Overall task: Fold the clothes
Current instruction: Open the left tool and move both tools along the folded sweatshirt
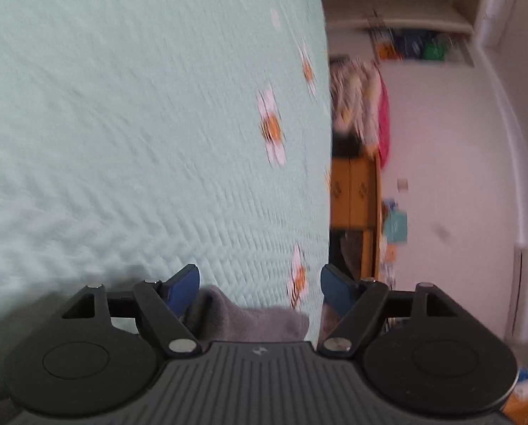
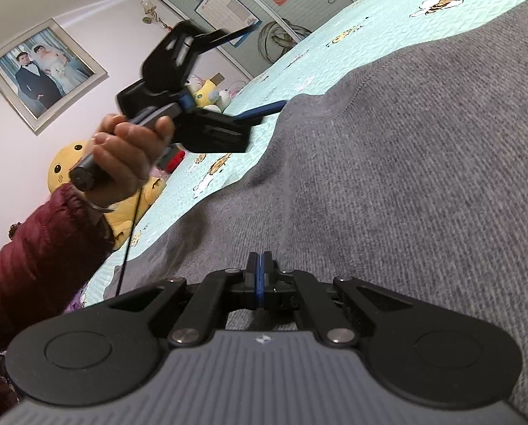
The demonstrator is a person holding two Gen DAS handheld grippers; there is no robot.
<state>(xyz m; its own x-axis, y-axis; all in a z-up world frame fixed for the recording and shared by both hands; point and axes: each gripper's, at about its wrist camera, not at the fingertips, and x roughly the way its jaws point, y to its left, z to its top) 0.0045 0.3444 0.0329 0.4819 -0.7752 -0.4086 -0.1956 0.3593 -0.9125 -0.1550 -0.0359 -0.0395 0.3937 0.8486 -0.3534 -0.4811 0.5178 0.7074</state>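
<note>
Right hand-held gripper (image 2: 260,276) clamped empty over grey knit garment (image 2: 405,194) on mint quilted bed (image 2: 299,67), left hand-held gripper (image 1: 258,283) spread wide, probably positioning to grab its edge

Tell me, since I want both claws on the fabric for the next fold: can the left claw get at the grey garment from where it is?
Probably yes. The left claw is open, and an edge of the grey garment already lies between its fingers on the quilt, with nothing blocking. The right claw is shut over the garment.
</note>
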